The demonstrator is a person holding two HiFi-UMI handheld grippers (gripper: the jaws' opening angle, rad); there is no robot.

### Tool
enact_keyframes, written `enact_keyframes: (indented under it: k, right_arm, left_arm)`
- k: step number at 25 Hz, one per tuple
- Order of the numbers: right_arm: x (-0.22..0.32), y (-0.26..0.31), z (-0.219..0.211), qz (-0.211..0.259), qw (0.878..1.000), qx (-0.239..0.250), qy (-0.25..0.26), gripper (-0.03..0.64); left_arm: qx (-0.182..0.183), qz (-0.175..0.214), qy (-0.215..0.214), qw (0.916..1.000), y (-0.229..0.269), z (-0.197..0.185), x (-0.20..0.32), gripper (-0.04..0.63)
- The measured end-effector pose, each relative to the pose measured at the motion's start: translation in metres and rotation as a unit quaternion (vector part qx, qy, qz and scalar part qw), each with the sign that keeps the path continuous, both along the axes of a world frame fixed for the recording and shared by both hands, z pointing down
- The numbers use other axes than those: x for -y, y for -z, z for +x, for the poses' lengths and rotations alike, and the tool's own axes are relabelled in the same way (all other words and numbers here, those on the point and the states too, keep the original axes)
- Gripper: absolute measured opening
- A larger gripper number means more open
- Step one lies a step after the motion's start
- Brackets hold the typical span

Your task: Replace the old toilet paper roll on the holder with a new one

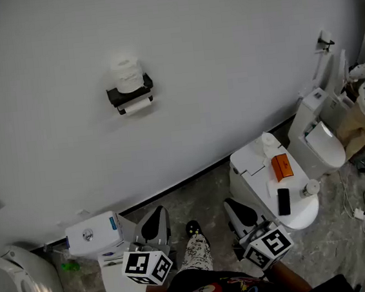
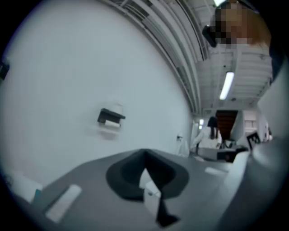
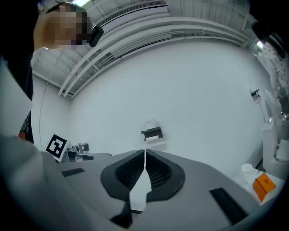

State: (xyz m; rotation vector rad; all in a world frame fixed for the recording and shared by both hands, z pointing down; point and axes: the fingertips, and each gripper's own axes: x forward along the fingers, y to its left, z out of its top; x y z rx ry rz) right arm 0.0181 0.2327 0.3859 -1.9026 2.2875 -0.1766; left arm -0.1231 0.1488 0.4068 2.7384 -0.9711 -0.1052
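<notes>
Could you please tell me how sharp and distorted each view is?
Head view: evenly lit, sharp, the toilet paper holder crisp. Left gripper view: soft, strong fisheye bend, dark corners, a bright ceiling light. Right gripper view: sharper, same fisheye bend and dark corners.

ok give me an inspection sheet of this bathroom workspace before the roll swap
surface: plain white wall; grey mottled floor
job's things: black wall-mounted paper holder, white sheet hanging from it; white toilet paper roll standing on top of it
clutter: orange box, black phone and small white container on white toilet tank lid
grippers: left claw and right claw both shut, empty, apart from the holder
cables: thin white cable with plug on the floor at right
surroundings: white toilet tank at left; further white toilet at right
</notes>
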Motion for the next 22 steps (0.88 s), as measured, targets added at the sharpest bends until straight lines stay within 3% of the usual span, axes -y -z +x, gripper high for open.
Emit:
enact_keyframes:
  k: [5, 12, 17, 22]
  right_arm:
    - [0.092, 0.025, 0.018, 0.037, 0.999, -0.008, 0.008, 0.012]
    - [0.226, 0.034, 0.043, 0.029, 0.999, -0.007, 0.031, 0.012]
    - [0.303, 0.032, 0.048, 0.033, 0.998, -0.001, 0.06, 0.012]
    - [0.34, 0.023, 0.054, 0.023, 0.996, 0.021, 0.082, 0.012]
  left_arm:
    - [-0.01, 0.027, 0.018, 0.9994, 0.022, 0.012, 0.099, -0.008]
    - [0.012, 0.026, 0.026, 0.9993, 0.023, 0.043, 0.214, -0.008]
    - [0.017, 0.023, 0.032, 0.9991, 0.022, 0.058, 0.271, -0.008]
    - [0.026, 0.018, 0.044, 0.9985, 0.019, 0.068, 0.296, -0.008]
